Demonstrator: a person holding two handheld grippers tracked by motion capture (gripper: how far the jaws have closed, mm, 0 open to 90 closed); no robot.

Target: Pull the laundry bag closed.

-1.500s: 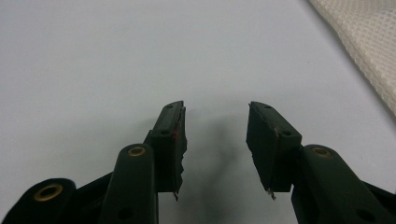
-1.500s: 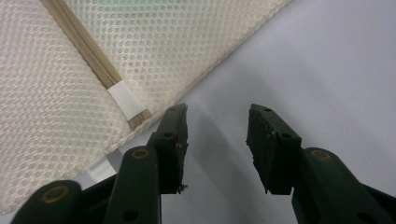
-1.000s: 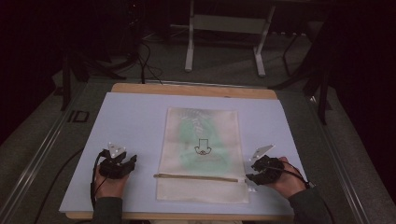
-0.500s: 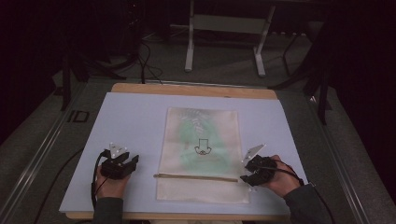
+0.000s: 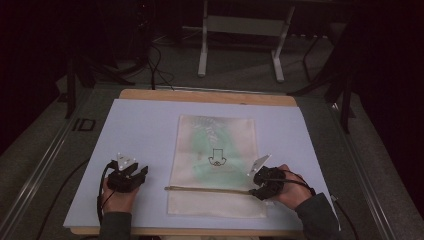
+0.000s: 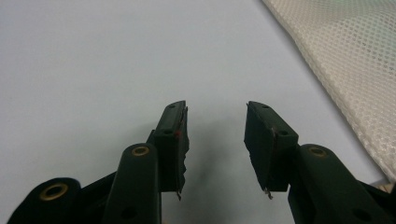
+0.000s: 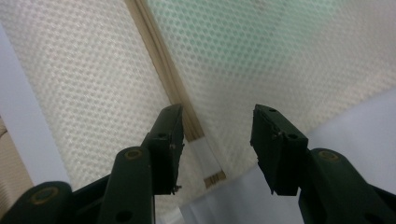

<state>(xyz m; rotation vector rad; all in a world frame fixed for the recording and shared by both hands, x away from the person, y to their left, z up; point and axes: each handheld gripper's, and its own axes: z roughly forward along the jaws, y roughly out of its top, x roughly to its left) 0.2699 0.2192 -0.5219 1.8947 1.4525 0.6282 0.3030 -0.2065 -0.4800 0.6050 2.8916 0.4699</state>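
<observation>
A cream mesh bag (image 5: 217,165) with something green showing through it and a tan zipper (image 5: 207,189) across its near end lies flat on the pale mat (image 5: 140,125). The right gripper (image 5: 260,186), jaws apart and empty after just widening, sits at the zipper's end on the bag's edge. The left gripper (image 5: 131,172), jaws spread though just narrowing, rests on bare mat with the bag off to its right.

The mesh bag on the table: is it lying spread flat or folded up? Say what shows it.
Spread flat. In the high view the mesh bag lies as one full rectangle on the table, green contents showing through, zipper straight across.
</observation>
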